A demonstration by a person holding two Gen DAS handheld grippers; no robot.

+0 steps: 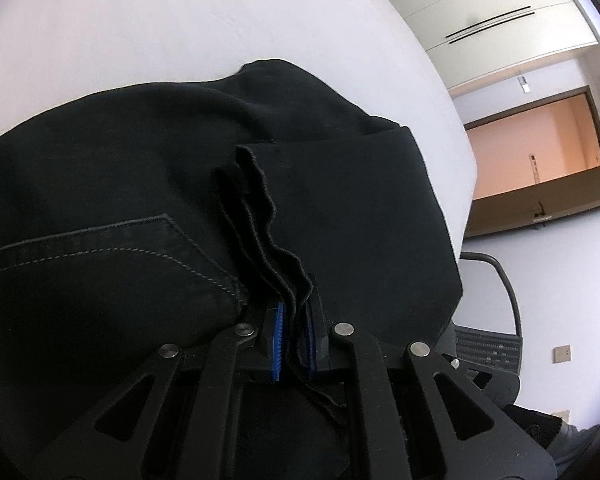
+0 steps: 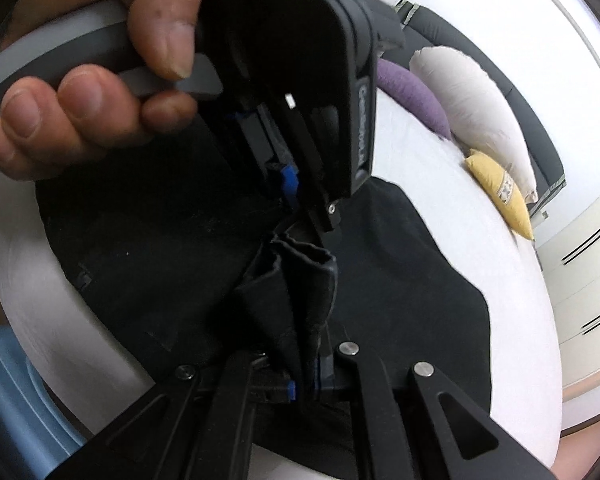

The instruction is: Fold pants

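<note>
Black jeans [image 1: 140, 184] draped across white bed [image 1: 140, 40], hem layers pinched in left claw [image 1: 294, 320] and right claw [image 2: 306, 376], held close together near yellow pillow [image 2: 500, 192], probably for carrying 1 fold over.

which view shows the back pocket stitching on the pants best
The left wrist view. The pocket stitching runs sharp and unblocked across the black pants, just left of the left gripper, which is shut on a bunch of fabric. In the right wrist view the pants look uniformly dark and I can't make out that stitching.
</note>
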